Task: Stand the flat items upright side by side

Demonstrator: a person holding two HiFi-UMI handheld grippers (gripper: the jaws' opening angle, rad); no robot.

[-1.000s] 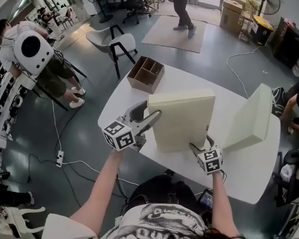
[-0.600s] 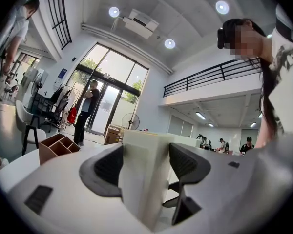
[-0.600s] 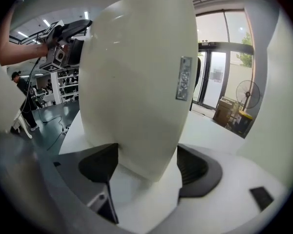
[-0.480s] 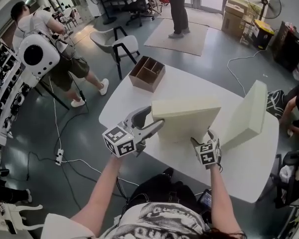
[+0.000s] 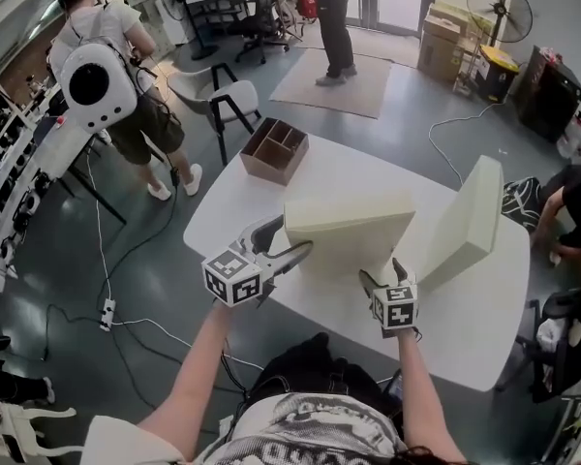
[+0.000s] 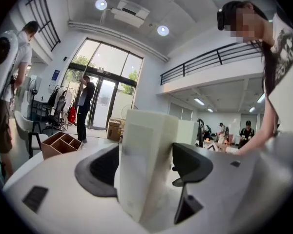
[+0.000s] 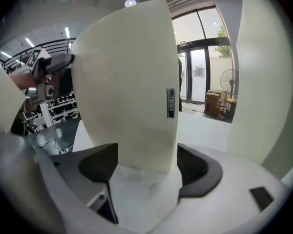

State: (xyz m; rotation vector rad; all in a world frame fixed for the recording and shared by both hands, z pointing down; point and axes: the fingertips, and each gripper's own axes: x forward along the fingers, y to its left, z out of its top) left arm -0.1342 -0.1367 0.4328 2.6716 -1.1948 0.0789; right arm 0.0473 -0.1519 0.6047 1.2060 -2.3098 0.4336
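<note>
Down sinks the cream foam slab (image 5: pixel 344 235) toward the table's (image 5: pixel 465 337) near edge, long axis level between the left gripper (image 5: pixel 290 238), whose jaws have just been opening yet press its end, and the clamped right gripper (image 5: pixel 381 271), nearer the standing slab (image 5: pixel 465 221) rightward.

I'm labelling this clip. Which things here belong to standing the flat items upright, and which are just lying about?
Part of the job:
near foam slab
second foam slab, on edge at the right
white table

Just lying about:
wooden divided box
chair
floor fan
cardboard boxes
rug
</note>
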